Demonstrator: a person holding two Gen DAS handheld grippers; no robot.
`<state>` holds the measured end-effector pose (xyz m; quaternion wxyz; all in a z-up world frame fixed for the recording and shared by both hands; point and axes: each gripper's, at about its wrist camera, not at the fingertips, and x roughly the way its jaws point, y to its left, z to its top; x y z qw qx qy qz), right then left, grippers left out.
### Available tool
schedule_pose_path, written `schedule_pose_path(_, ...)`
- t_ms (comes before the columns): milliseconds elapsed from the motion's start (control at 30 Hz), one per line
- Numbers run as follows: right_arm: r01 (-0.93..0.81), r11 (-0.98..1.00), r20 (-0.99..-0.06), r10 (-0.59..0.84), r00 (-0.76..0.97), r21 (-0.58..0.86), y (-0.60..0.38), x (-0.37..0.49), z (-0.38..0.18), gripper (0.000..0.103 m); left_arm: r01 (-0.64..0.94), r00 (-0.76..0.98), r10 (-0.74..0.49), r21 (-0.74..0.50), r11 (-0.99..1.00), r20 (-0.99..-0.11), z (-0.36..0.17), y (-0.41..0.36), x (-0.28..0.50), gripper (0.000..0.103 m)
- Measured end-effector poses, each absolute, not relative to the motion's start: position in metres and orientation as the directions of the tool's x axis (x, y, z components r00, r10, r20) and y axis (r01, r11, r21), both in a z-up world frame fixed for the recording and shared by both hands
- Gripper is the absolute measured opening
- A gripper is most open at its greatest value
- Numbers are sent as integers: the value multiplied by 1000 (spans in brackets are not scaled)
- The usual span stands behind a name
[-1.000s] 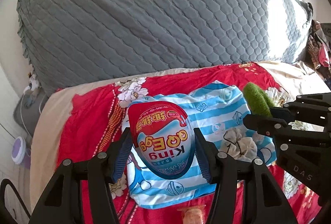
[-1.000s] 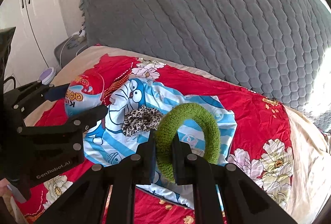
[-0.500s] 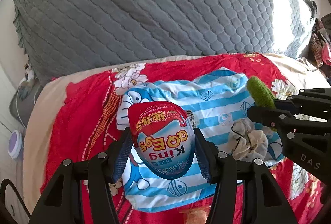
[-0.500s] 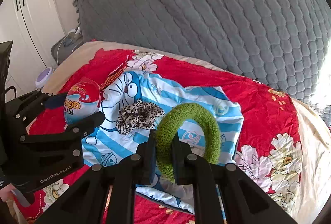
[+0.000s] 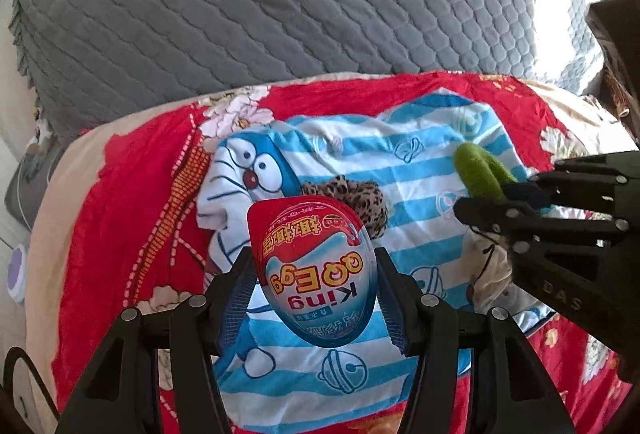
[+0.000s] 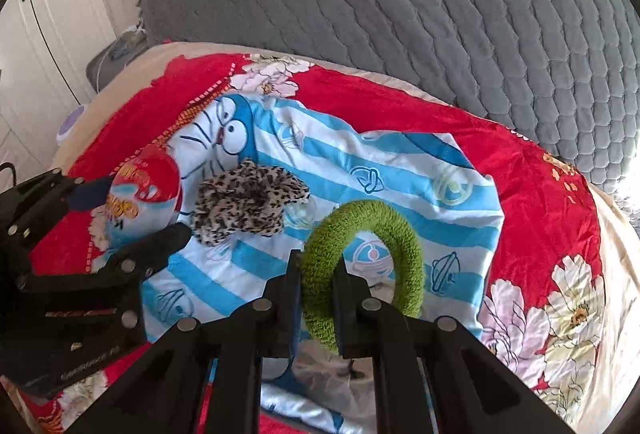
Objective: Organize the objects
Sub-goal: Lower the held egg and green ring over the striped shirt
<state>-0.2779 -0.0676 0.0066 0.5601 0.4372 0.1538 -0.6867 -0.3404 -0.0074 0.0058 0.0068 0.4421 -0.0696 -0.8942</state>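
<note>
Both tools loaded above the striped cloth on the bed

The left tool clamps a red-and-blue toy egg between its pads; the right tool is pinched narrow on a green fuzzy ring. Both hang over a blue-striped cartoon cloth spread on the red floral bedcover. A leopard-print scrunchie lies on the cloth at ten o'clock from the ring. A grey quilted pillow fills twelve o'clock.

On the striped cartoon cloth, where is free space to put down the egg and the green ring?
Free: the stripes right of the leopard scrunchie, toward the cloth's far right corner. Crowded: around that scrunchie and near the white scrunchie.
</note>
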Motion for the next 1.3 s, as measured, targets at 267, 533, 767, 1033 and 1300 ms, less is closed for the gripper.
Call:
schedule_pose_path(267,903,-327,-793,-609,23,278,-89,-277,-19,13,-67,-594,-76,143,-987,-801,-17,-7,-346,60)
schedule_pose_path(533,900,-332,-815,-578,44,284,-103,-272,-41,13,-78,-571,-66,134,-988,-818,-37,-8,-350,59)
schedule_pose_path(767,896,-339,-826,-561,52,286,-107,-268,-51,13,-88,-568,-66,140,-986,-821,-44,-5,-349,60)
schedule_pose_path(1033,893,-345,-828,-559,50,287,-107,-266,-55,14,-99,-558,-73,154,-983,-826,-49,0,-349,60)
schedule_pose_path(1300,900,-344,-837,-545,42,269,-107,-267,-53,15,-94,-554,-81,159,-983,-829,-50,-1,-350,61)
